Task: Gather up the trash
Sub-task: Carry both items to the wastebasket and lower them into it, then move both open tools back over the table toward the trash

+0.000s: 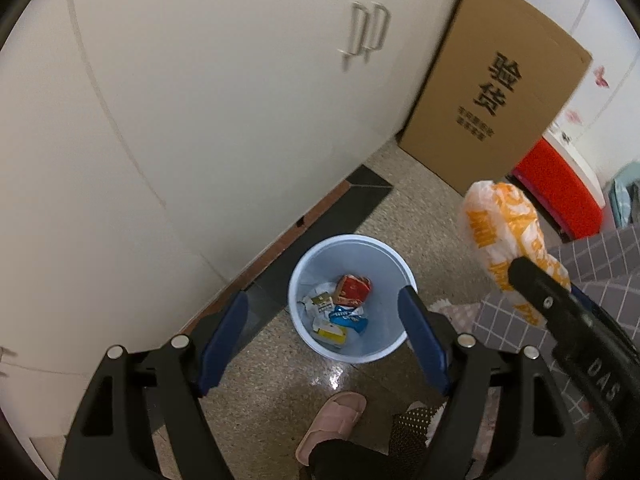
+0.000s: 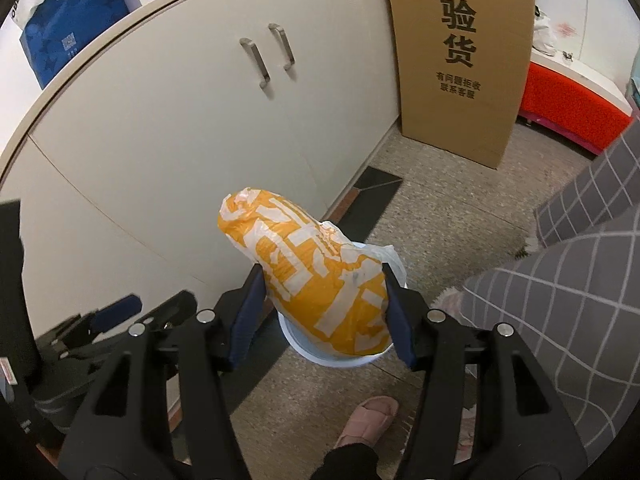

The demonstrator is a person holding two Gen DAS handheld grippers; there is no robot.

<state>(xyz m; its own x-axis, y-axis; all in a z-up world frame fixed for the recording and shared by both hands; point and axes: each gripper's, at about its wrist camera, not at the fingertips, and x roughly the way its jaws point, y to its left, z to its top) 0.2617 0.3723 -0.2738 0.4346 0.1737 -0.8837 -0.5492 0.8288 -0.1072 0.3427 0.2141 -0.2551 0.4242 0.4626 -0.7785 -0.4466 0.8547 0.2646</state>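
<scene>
A white trash bin (image 1: 384, 332) stands on the floor by the cabinet, holding several crumpled wrappers (image 1: 340, 308). My left gripper (image 1: 328, 336) is open and empty, high above the bin's near side. My right gripper (image 2: 320, 308) is shut on a stuffed orange-and-white plastic bag (image 2: 316, 276) and holds it right above the bin, whose rim (image 2: 320, 354) peeks out below the bag. In the left wrist view the bag (image 1: 504, 240) hangs in the air to the right of the bin, with one right finger (image 1: 536, 284) across it.
White cabinet doors (image 1: 200, 120) with metal handles rise behind the bin. A tall cardboard box (image 1: 492, 92) leans at the cabinet's right end, a red item (image 1: 560, 192) beyond it. The person's pink slipper (image 1: 332, 424) and checked trousers (image 2: 560, 300) are near the bin.
</scene>
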